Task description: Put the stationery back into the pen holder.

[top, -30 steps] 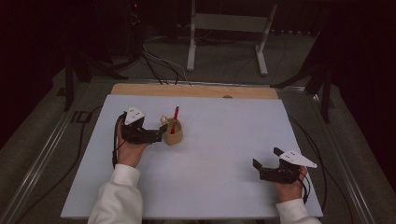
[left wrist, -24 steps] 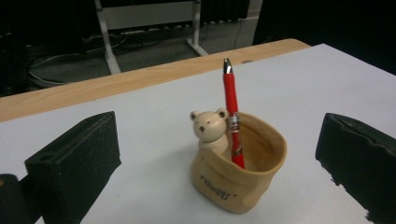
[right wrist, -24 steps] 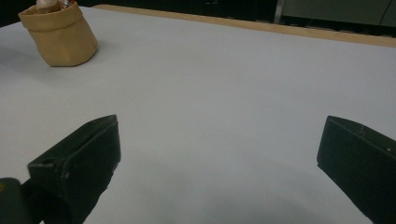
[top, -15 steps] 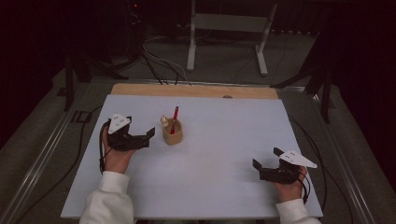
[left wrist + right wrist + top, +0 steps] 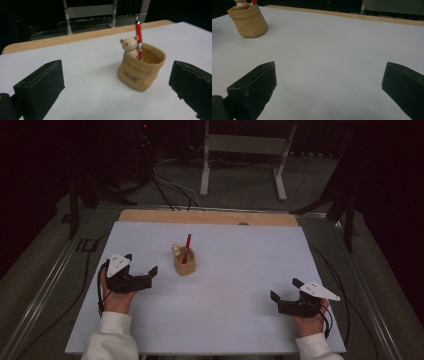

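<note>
A tan sack-shaped pen holder [image 5: 185, 264] with a small bear figure [image 5: 176, 250] on its rim stands upright near the middle of the white table [image 5: 235, 320]. A red pen [image 5: 188, 244] leans inside it. My left gripper [image 5: 141, 263] rests open just left of the holder, apart from it and holding nothing. In the left gripper view the holder [image 5: 142, 73], bear [image 5: 130, 45] and pen [image 5: 138, 35] sit ahead between the spread jaws of the left gripper [image 5: 117, 65]. My right gripper [image 5: 285, 288] lies open at the front right. Its own view shows the right gripper [image 5: 329, 66] over bare table, with the holder [image 5: 249, 23] far off at the upper left.
A wooden strip [image 5: 210, 217] runs along the table's far edge. Beyond it on the dark floor stand a metal frame [image 5: 242, 145] and loose cables [image 5: 170, 185]. A rail [image 5: 45, 290] runs beside the table's left side.
My left gripper has drawn back from the holder, moving left and toward the person. The holder and pen stay in place. The right gripper has not moved.
</note>
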Demonstrator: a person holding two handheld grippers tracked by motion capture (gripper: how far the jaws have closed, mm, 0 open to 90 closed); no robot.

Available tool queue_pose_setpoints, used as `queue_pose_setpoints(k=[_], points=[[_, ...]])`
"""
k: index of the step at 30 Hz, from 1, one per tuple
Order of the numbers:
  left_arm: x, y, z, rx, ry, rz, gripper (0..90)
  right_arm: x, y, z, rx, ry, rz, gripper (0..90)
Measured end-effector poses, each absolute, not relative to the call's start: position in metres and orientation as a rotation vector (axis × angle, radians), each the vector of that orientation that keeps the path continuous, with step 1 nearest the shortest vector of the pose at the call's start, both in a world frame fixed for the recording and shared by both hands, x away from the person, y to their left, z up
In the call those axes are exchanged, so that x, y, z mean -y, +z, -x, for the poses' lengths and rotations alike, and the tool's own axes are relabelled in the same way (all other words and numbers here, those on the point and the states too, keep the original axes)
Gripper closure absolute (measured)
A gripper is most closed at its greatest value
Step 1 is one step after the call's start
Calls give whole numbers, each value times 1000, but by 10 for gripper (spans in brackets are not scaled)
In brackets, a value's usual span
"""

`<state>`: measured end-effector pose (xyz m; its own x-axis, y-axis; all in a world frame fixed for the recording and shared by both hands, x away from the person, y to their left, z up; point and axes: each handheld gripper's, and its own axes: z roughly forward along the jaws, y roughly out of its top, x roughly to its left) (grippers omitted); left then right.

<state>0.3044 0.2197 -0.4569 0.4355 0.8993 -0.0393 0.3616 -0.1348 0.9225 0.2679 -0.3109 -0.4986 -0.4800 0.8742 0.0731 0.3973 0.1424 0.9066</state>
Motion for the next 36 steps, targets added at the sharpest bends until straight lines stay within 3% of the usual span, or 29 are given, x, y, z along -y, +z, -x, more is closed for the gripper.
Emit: queue_pose_setpoints(k=[36], points=[[-255,-494,-241,-1136,710,-1647,4,310,-497,-265,-1948,1343,-1188,0]])
